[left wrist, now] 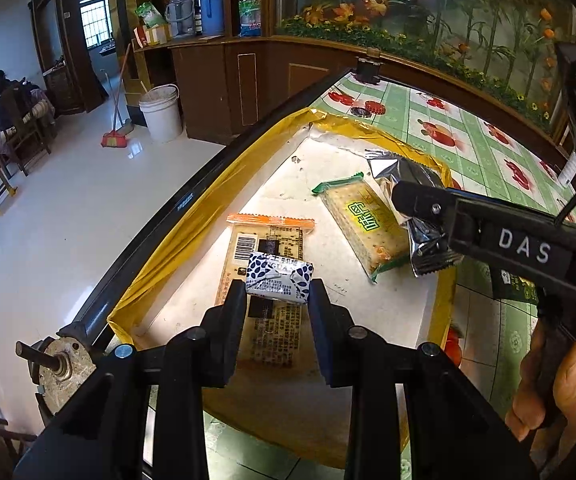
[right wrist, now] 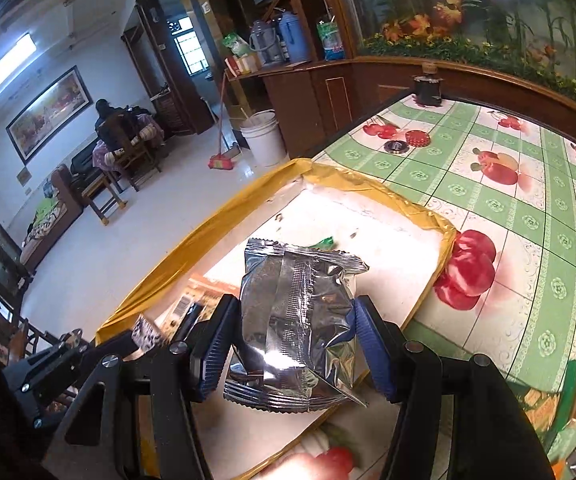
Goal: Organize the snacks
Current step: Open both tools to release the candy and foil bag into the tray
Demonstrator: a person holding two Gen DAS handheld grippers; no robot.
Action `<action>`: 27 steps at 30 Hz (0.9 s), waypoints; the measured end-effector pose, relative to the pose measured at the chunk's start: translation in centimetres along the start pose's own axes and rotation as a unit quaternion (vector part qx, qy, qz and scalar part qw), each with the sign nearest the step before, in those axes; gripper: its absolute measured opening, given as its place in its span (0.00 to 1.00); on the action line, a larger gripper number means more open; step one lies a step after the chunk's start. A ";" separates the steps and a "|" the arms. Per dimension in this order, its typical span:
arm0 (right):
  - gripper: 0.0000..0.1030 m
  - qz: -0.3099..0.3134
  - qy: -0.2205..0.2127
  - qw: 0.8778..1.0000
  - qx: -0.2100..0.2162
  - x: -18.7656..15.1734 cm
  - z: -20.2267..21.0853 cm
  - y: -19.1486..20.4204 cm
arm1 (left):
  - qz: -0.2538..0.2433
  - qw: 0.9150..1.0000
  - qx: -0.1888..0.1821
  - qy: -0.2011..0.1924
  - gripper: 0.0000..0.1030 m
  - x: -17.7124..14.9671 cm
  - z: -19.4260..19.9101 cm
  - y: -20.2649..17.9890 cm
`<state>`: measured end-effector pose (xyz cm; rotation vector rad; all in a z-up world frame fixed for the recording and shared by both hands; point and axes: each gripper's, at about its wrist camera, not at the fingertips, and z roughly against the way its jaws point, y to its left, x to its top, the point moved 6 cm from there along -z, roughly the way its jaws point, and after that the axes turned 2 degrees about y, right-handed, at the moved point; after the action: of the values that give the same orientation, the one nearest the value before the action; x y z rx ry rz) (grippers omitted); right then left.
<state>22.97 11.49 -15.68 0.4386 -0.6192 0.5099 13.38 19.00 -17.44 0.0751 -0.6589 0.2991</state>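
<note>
Left gripper is clamped on a small white packet with a blue leaf print, gripped across its short sides so its long axis runs crosswise between the fingers. It hangs over the near left part of the yellow-rimmed tray, directly above an orange-edged cracker pack lying flat on the tray floor, long axis pointing away from the gripper. Next over lies a green-edged cracker pack, flat, angled toward the far left corner. Right gripper is clamped on a crumpled silver bag, long axis running away along the fingers, held over the tray's right half, seemingly just above the green pack. Judgement: both snacks are already over the tray; each release needs only a drop, bare floor being nearer the far end.
</note>
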 end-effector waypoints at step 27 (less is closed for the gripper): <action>0.69 -0.017 -0.011 1.000 -0.013 0.9 0.9 -1.3 | -0.017 1.000 -0.001 0.007 0.74 -1.1 0.1 -2.3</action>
<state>23.93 10.30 -14.76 0.4294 -0.6378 0.4639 13.15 16.47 -17.96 0.0831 -0.6435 0.2656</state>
